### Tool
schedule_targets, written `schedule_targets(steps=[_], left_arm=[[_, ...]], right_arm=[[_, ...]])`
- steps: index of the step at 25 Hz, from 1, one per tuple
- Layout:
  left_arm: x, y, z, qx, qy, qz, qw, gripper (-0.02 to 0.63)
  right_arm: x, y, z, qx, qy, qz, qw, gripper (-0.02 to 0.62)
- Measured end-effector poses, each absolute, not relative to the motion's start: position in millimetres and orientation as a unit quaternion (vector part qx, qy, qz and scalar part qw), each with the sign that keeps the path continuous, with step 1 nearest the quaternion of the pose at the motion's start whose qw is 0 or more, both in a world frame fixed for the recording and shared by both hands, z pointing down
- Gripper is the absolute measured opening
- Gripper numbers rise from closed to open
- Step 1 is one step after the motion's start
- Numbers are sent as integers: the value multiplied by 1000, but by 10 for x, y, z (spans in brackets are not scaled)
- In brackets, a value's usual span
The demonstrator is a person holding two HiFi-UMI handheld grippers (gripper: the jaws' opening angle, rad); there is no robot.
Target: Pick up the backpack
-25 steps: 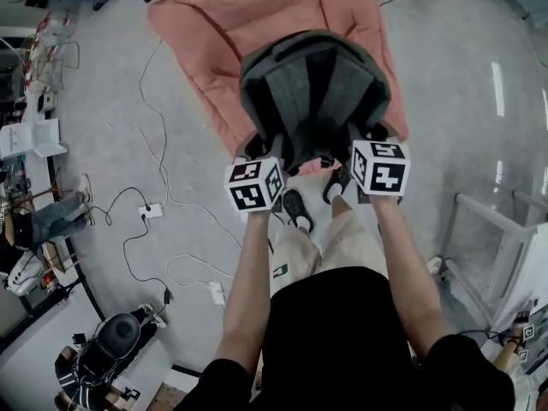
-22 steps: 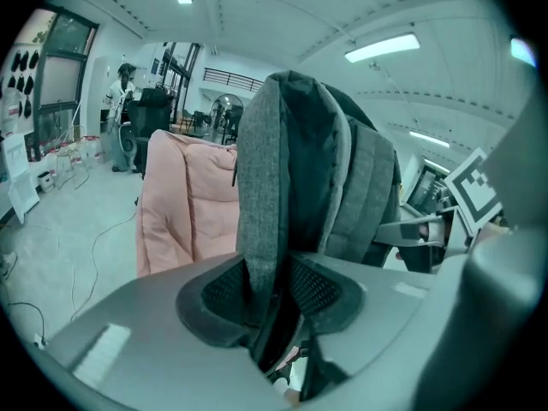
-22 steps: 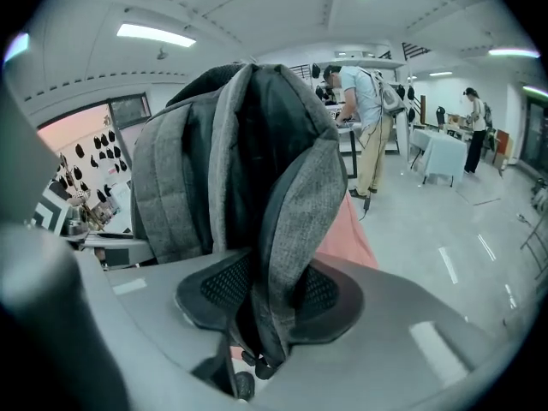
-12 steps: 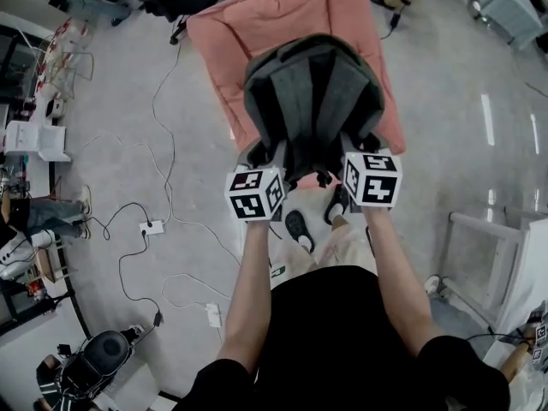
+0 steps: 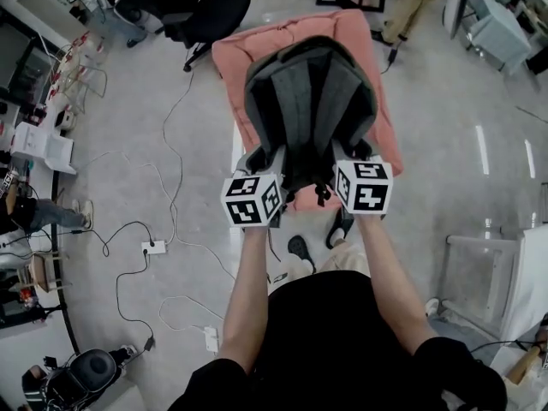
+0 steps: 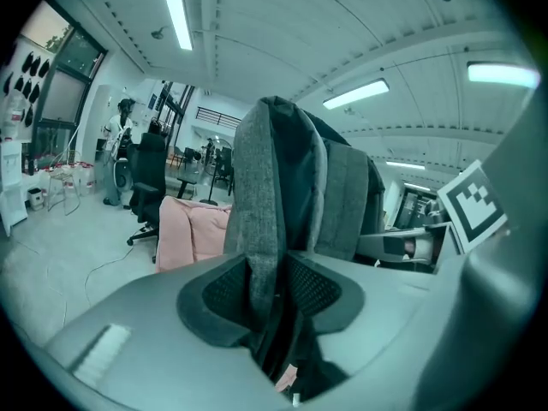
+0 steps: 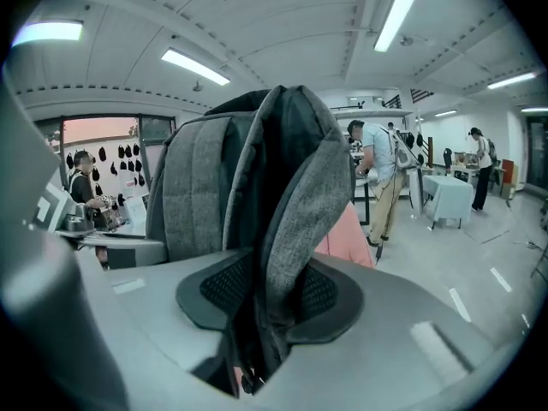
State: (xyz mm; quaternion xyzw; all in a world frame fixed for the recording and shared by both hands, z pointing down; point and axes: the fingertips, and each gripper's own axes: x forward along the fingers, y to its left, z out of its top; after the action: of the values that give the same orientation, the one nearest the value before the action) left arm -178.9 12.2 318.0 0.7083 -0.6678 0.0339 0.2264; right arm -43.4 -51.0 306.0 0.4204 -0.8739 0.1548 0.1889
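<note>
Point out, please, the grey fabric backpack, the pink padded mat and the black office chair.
grey fabric backpack (image 5: 308, 101), head view, middle of its back panel.
pink padded mat (image 5: 228, 60), head view, bare left edge.
black office chair (image 5: 212, 14), head view, seat.

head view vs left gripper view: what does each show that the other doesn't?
Head view only: the person's arms, shoes, a power strip on the floor, and the backpack seen whole from above.
Left gripper view only: the left gripper with its jaws shut on a grey strap, ceiling lights, and a person standing far off.
Both: the backpack, the pink pad under it, a black chair, and the right gripper's marker cube.
</note>
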Motion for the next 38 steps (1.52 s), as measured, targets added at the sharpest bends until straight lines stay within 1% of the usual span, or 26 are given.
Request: schedule_targets(steps=[6, 12, 18, 28, 38], left_arm=[[-2072, 302, 2676, 704, -686, -1, 184, 119], [-2352, 425, 2252, 707, -692, 3, 146, 120], [-2472, 523, 1946, 708, -697, 6, 112, 120], [-2466, 545, 1532, 710, -701, -6, 69, 120], [-2291, 564, 1253, 719, -694, -3, 43, 120]], right_arm=[[-764, -345, 2604, 401, -894, 120, 159, 129], [-1138, -243, 2221, 380, -910, 104, 131, 123], [-1344, -168, 1972, 363, -921, 92, 109, 123], [-1368, -137, 1571, 357, -929, 67, 75, 115], [-1226, -78, 1298, 346, -935, 35, 67, 115]])
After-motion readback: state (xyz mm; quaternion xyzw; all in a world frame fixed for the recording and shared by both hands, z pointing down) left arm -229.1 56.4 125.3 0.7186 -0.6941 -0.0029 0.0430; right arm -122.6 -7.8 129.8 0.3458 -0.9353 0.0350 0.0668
